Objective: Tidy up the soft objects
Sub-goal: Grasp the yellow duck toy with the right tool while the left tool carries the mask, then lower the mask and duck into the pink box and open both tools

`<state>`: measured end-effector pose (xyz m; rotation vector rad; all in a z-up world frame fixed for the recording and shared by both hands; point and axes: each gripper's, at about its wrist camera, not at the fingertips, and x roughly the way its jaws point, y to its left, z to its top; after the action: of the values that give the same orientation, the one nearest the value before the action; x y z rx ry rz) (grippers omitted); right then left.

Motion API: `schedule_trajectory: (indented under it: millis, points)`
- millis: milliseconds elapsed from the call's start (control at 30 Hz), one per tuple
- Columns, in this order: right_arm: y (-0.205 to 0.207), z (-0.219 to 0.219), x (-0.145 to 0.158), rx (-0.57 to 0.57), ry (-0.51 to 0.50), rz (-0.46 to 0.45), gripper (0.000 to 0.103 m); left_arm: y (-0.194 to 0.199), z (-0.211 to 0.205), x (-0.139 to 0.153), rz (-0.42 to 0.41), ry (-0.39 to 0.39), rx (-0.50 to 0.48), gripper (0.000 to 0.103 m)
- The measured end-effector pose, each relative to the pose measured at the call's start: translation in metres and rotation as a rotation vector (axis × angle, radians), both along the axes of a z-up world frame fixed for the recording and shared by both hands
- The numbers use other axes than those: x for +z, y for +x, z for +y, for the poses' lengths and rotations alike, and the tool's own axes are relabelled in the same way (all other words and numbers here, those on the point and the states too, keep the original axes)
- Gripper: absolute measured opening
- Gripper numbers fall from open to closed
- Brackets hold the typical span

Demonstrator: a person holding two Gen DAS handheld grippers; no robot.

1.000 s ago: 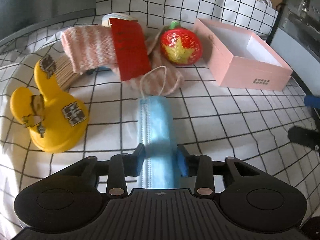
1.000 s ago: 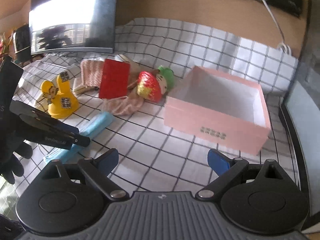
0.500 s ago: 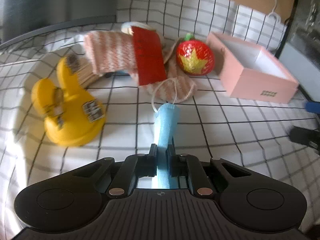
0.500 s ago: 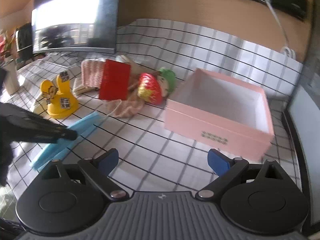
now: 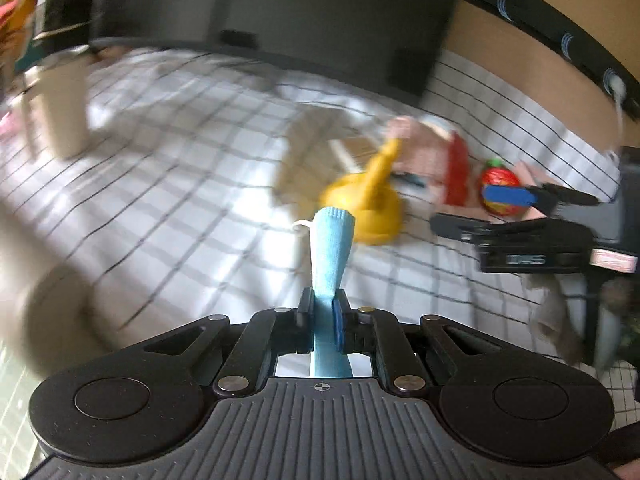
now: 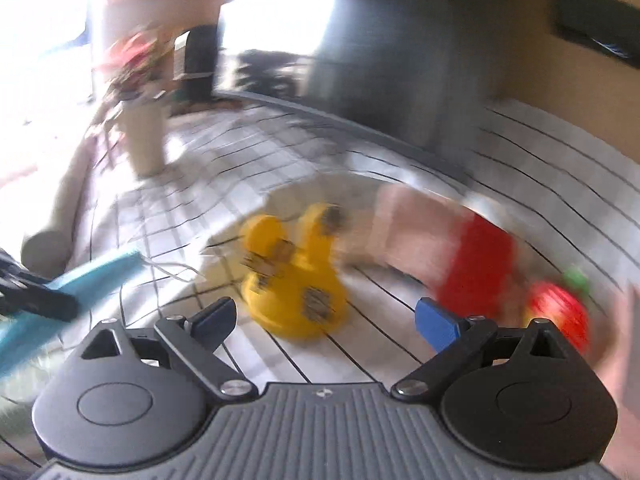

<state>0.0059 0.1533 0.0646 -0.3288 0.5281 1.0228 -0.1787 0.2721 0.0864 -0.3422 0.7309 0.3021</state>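
Your left gripper [image 5: 323, 314] is clenched on the folded blue face mask [image 5: 331, 250], which stands up out of the pinch toward the middle of the left wrist frame, its white ear loop [image 5: 301, 227] dangling at the far end. In the right wrist view the same mask [image 6: 86, 276] runs as a blue strip across the lower left, clear of the cloth.

Your right gripper [image 6: 324, 318] is released, its blue pads spread wide with nothing between them; in the left wrist view it [image 5: 516, 216] reaches in from the right edge.

The remaining things sit on the white checked tablecloth [image 5: 180, 184]. The yellow toy [image 6: 294, 272] lies in the centre of the right wrist frame, just beyond your open fingers. To its right is the pink knitted cloth [image 6: 412, 236] with a red card [image 6: 474, 268] over it, and the red strawberry toy [image 6: 560, 316] sits at the right edge. A beige cup [image 6: 144, 140] stands in the upper left. Both frames are heavily blurred, so finer detail cannot be made out.
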Motion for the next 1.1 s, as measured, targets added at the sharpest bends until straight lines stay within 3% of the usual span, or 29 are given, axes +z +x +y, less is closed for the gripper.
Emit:
schedule_trajectory:
  millis: [200,267,333,367,433,500,633,733,967,1100]
  points:
    - [0.016,0.062,-0.04,0.007,-0.087,-0.089,0.097,-0.045,0.034,-0.003,-0.038,-0.04,0.067,0.011]
    - [0.029,0.068,-0.043,0.007,-0.078,-0.013,0.097,-0.053,0.038,-0.004,-0.057,-0.02,0.077,0.011]
    - [0.038,0.074,-0.044,0.02,-0.08,0.067,0.096,-0.058,0.043,-0.005,-0.053,-0.047,0.109,0.011]
    - [0.04,0.076,-0.044,0.026,-0.085,0.082,0.092,-0.06,0.043,-0.003,-0.061,-0.071,0.106,0.011]
    - [0.041,0.078,-0.041,0.042,-0.08,0.129,0.07,-0.06,0.04,-0.001,-0.052,-0.063,0.064,0.011]
    - [0.039,0.073,-0.032,0.015,-0.09,0.174,0.06,-0.054,0.034,-0.001,-0.029,-0.032,0.01,0.011]
    - [0.023,0.024,-0.004,-0.059,-0.049,0.159,0.059,-0.031,0.021,0.001,-0.037,-0.072,-0.091,0.011]
    - [0.009,-0.034,0.018,-0.138,-0.041,0.108,0.059,-0.004,-0.002,0.012,-0.039,-0.055,-0.24,0.011]
    - [-0.015,-0.178,0.035,-0.482,-0.093,0.045,0.06,0.07,-0.071,0.049,-0.079,-0.071,-0.612,0.011]
    - [-0.032,-0.24,0.037,-0.647,-0.074,0.043,0.06,0.128,-0.112,0.08,-0.143,-0.093,-0.752,0.012]
